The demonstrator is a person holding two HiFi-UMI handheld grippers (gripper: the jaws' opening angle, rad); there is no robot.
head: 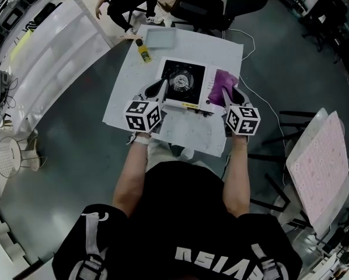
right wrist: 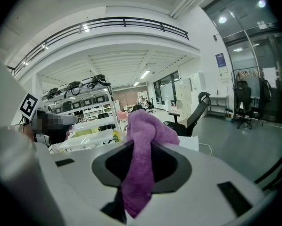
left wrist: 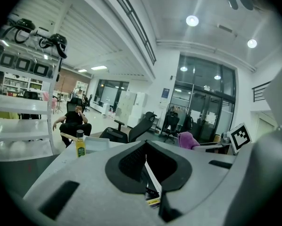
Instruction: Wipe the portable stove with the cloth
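— Nearest first: what are the tongs doing?
— Left gripper (head: pixel 161 87) is clamped on the portable stove's (head: pixel 183 80) near-left edge. Right gripper (head: pixel 226 92) pinches the purple cloth (head: pixel 221 80), bunched at the stove's right side.
— Beyond?
— Yellow bottle (head: pixel 143 51), on the table's (head: pixel 125 92) far-left corner.

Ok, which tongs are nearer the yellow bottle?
Left. The left tongs hold the stove's left edge, on the bottle's side; the right tongs, gripping the cloth, are across the stove.
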